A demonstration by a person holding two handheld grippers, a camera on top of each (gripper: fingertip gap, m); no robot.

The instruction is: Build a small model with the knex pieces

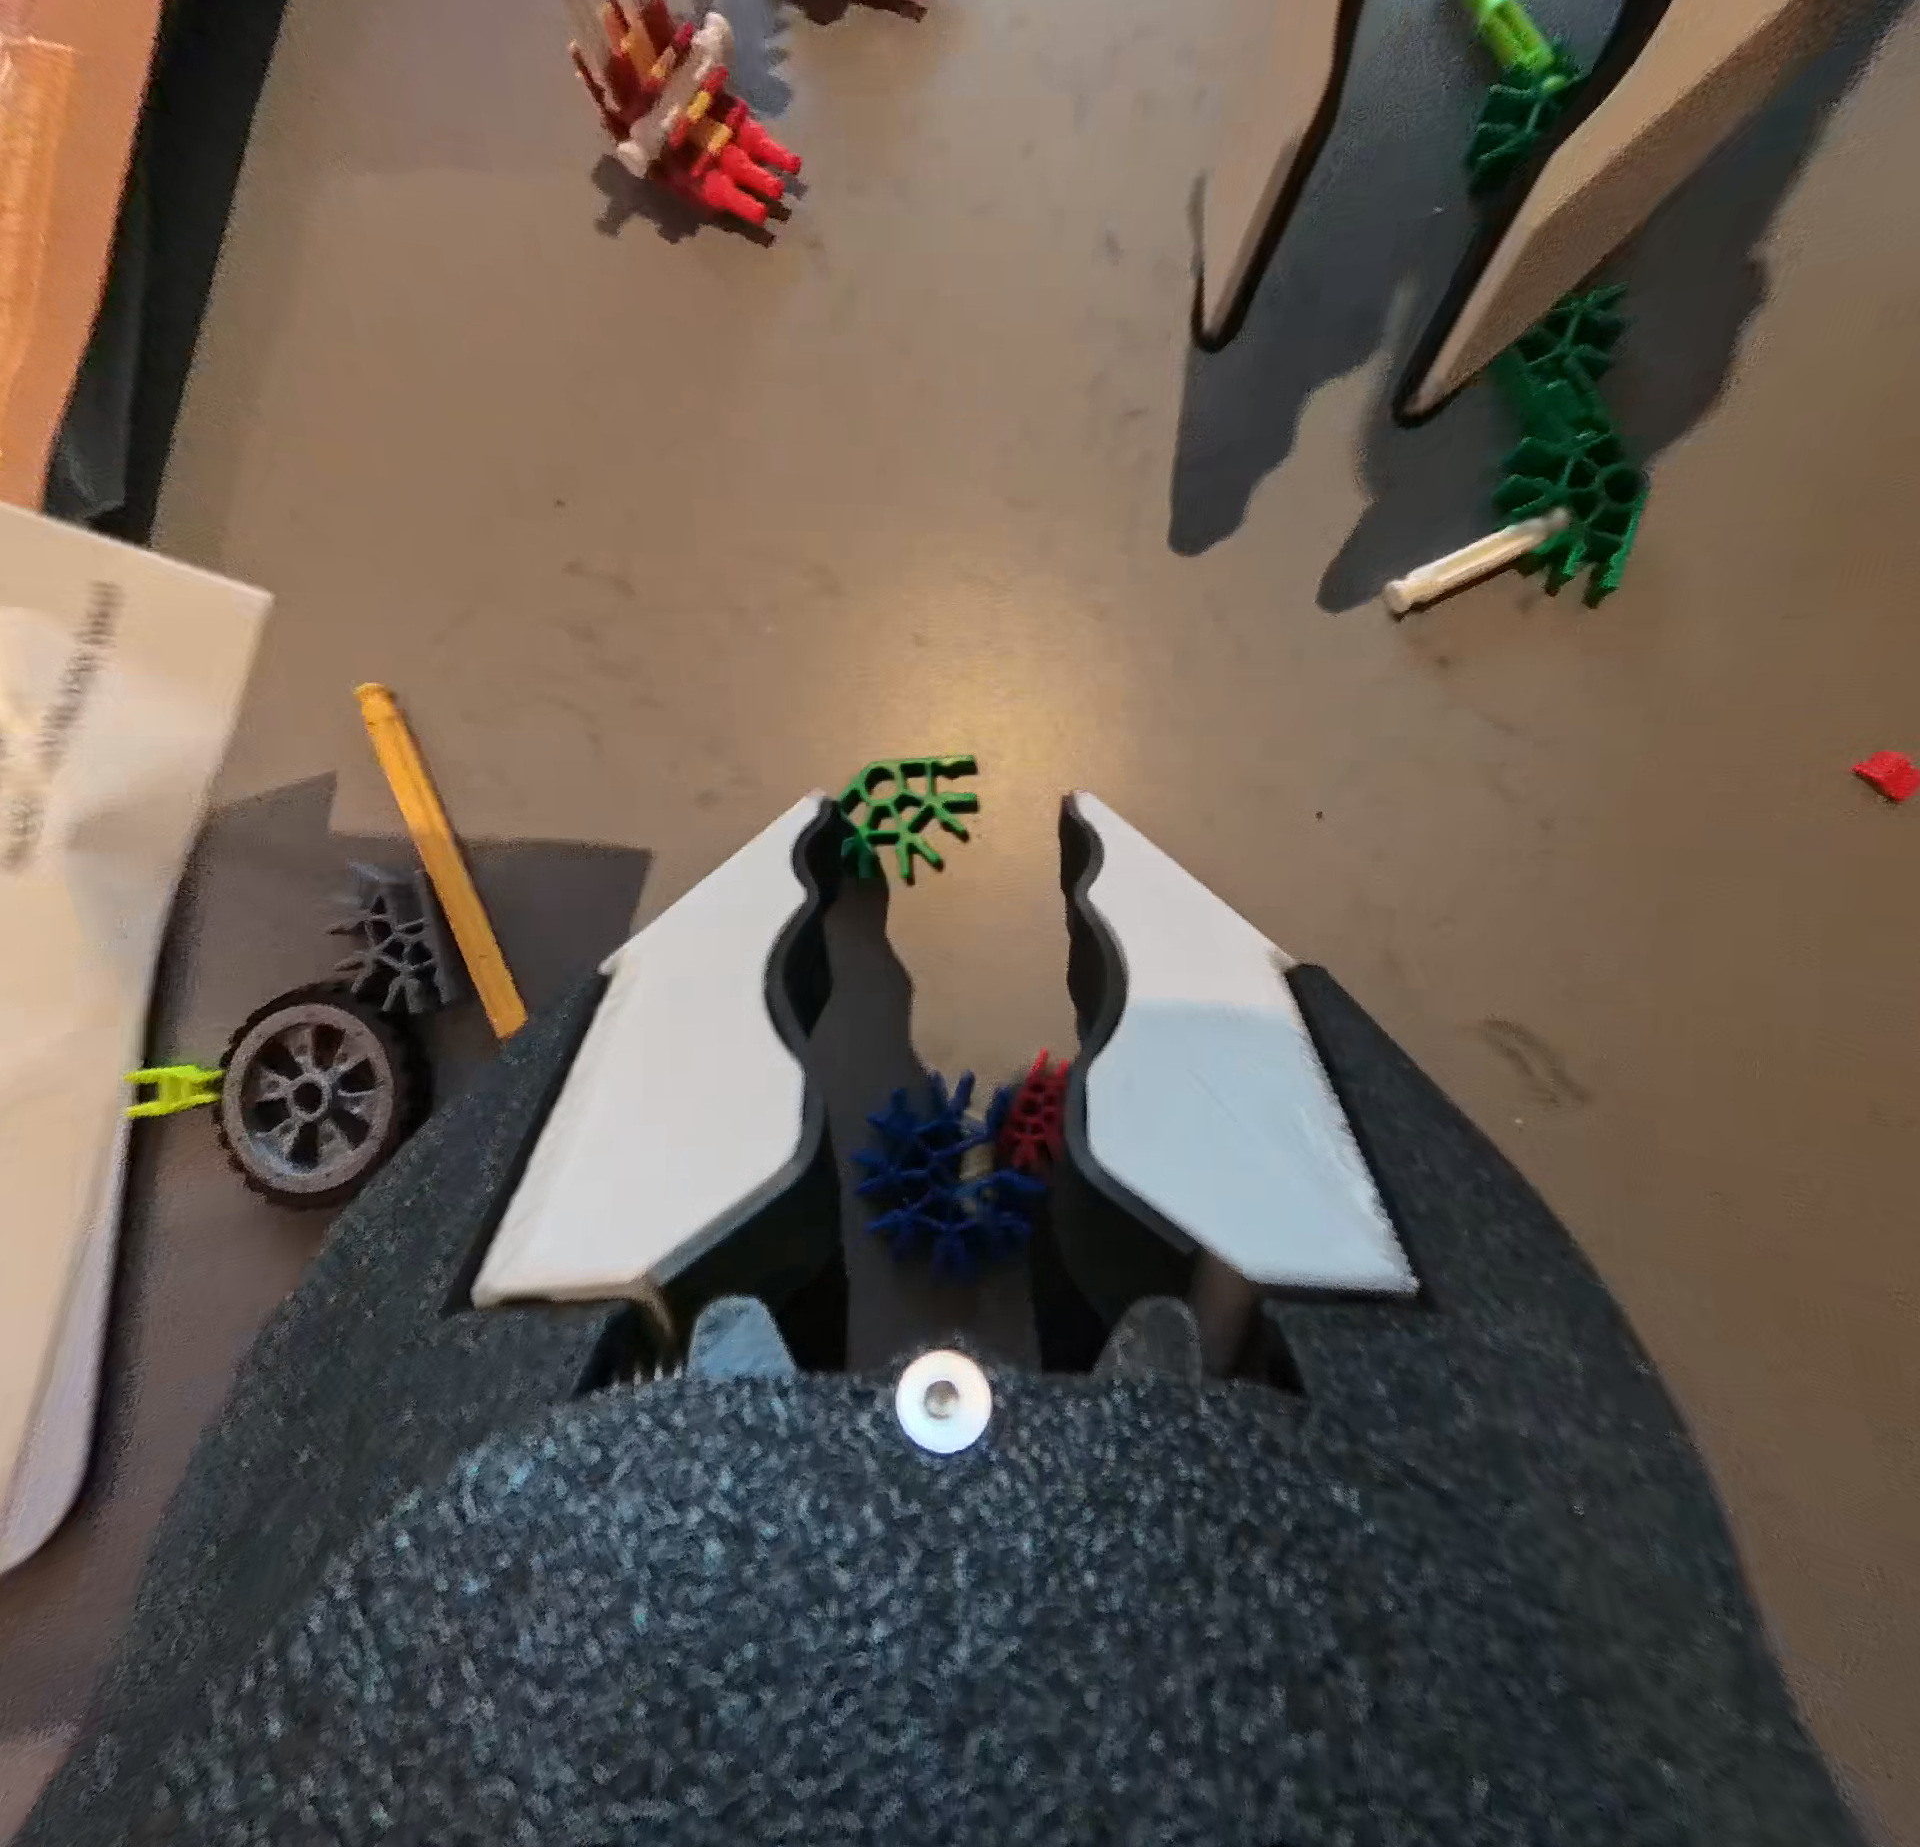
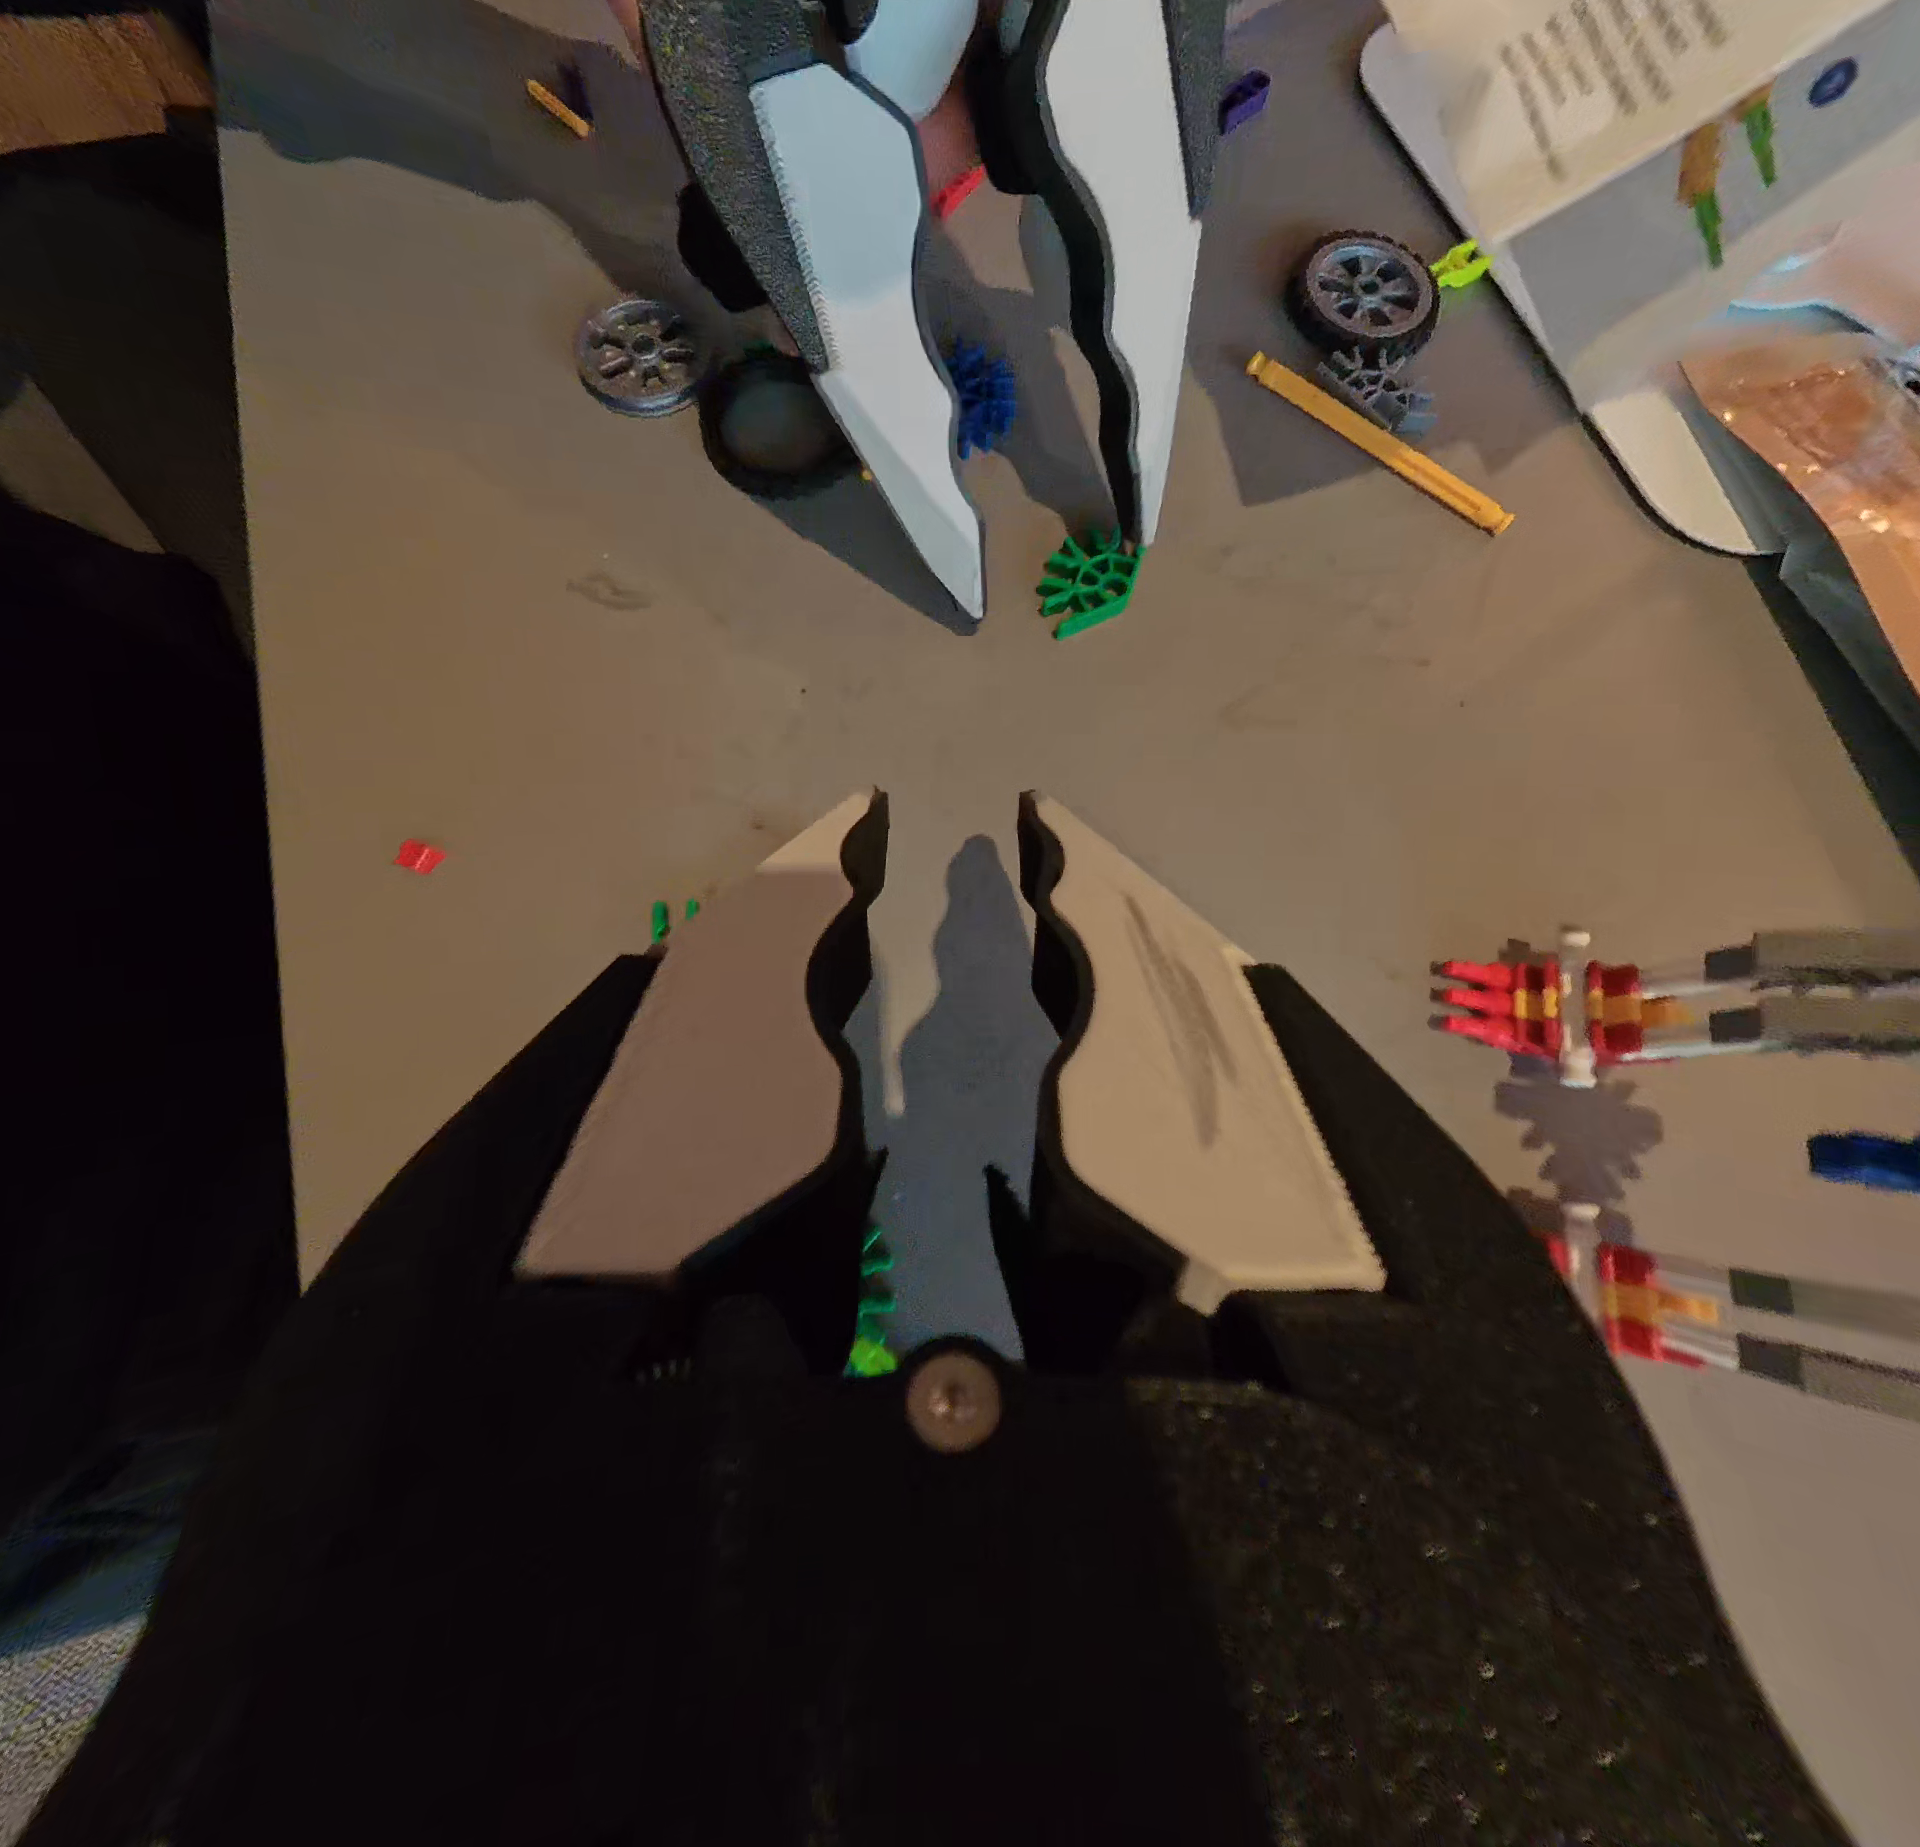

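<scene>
**Quietly, two open grippers over scattered construction pieces**

Both tools hovered above the grey table with nothing held. The left gripper had its fingers spread wide, and a small green connector lay flat on the surface touching the inner tip of its left finger; from the opposite camera that same green connector sat against one fingertip of the left gripper. Beneath the jaws, toward six o'clock, lay a blue connector with a red connector just beside it. At nine o'clock a black wheel, a grey connector and a yellow rod clustered near a white paper sheet.

The right gripper was parted more narrowly, empty, over bare table. In the left camera, the right gripper stood at one o'clock, one finger overlapping a chain of green connectors with a white rod. A red-and-white rod assembly lay at eleven o'clock, well apart.
</scene>
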